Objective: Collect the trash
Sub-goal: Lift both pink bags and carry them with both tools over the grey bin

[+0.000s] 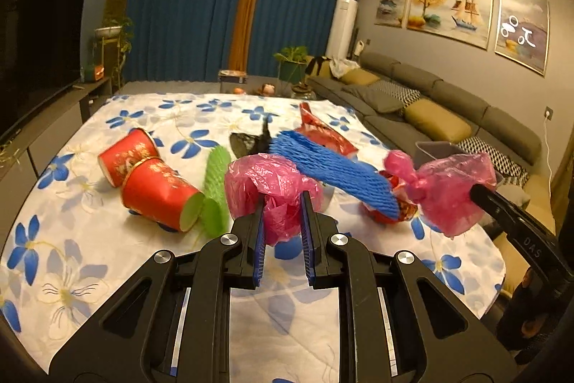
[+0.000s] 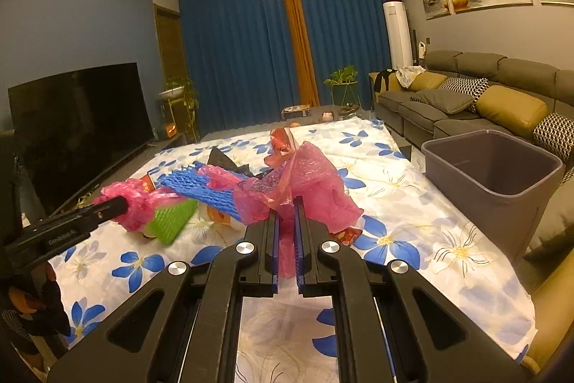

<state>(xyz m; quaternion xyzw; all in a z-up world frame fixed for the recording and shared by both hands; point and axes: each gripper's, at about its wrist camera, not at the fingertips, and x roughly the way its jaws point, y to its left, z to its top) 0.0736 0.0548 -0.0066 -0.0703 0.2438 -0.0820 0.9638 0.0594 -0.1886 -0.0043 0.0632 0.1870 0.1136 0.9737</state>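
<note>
My left gripper is shut on one end of a pink plastic bag. My right gripper is shut on the bag's other end, which also shows in the left wrist view. The bag is stretched between them above the table. A blue foam net lies across the bag's middle, also seen in the right wrist view. Two red paper cups, a green foam net, a black bag and a red wrapper lie on the floral tablecloth.
A grey bin stands at the table's right edge, open and seemingly empty. A sofa runs along the right wall. A television stands on the left. Plants and blue curtains are at the far end.
</note>
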